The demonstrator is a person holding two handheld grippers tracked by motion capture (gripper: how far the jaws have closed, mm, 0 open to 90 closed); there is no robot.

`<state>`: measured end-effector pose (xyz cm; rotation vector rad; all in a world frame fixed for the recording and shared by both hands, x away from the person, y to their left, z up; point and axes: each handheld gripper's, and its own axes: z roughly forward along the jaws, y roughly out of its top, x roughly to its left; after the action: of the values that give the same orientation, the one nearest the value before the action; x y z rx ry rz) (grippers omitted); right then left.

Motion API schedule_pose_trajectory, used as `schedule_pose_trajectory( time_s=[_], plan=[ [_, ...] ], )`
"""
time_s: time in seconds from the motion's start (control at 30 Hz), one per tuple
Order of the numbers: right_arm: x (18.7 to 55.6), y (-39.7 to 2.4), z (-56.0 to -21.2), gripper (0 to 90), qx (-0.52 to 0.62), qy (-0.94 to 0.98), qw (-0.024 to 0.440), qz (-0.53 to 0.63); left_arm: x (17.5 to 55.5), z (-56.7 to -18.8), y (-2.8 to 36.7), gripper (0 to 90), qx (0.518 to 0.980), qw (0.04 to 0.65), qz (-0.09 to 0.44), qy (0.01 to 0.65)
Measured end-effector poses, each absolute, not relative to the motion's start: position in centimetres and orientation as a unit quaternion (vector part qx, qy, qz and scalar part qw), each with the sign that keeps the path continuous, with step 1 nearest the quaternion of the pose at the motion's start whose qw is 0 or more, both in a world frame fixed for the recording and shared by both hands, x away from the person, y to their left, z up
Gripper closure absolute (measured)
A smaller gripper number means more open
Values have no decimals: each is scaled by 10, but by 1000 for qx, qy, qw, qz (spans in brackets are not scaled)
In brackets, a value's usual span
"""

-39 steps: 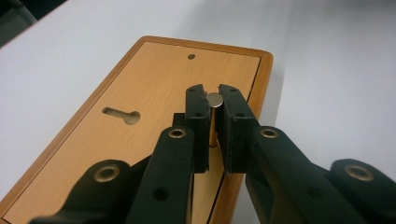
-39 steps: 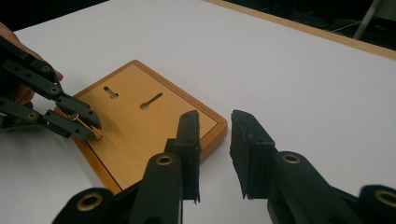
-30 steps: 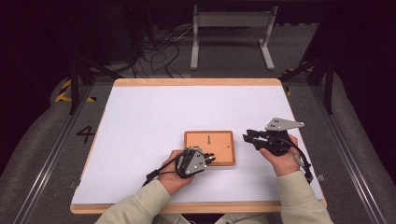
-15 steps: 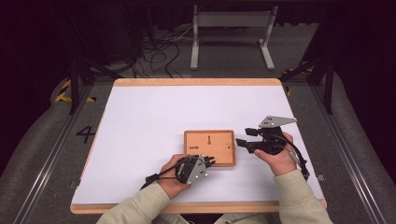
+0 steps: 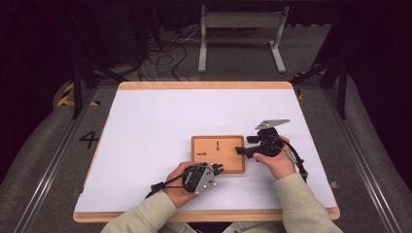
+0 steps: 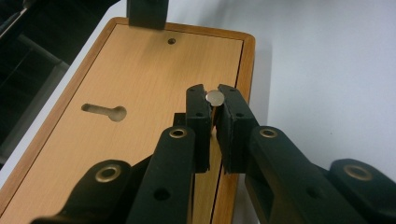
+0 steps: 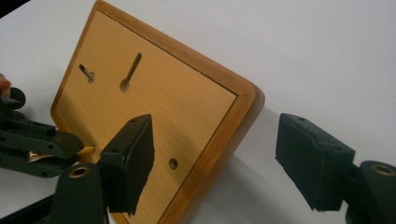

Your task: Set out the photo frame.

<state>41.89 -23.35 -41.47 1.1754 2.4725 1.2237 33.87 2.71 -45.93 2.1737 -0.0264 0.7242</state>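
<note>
A flat wooden board with two keyhole slots lies on the white table. My left gripper is at the board's near edge, shut on a small pin with a round silver head, held over the board near its edge. The right gripper stands open across the board's right edge: one jaw is over the wood, the other over the table. The right gripper view also catches the left gripper at the left, with a brass-coloured tip showing.
The white table top has bare room to the left and far side of the board. A small round hole sits near the board's corner. A metal stand and cables lie on the floor beyond the table.
My right gripper has moved left until its open jaws straddle the board's right edge. The left gripper has shifted slightly toward the near edge, still shut on the pin.
</note>
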Motion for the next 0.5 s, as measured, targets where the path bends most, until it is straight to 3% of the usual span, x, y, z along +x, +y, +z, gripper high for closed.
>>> schedule_pose_trajectory(
  time_s=[0.5],
  plan=[
    [436,-216,-435,235,391,821,8,416,341,-461,28,839,861,424,282,3]
  ],
)
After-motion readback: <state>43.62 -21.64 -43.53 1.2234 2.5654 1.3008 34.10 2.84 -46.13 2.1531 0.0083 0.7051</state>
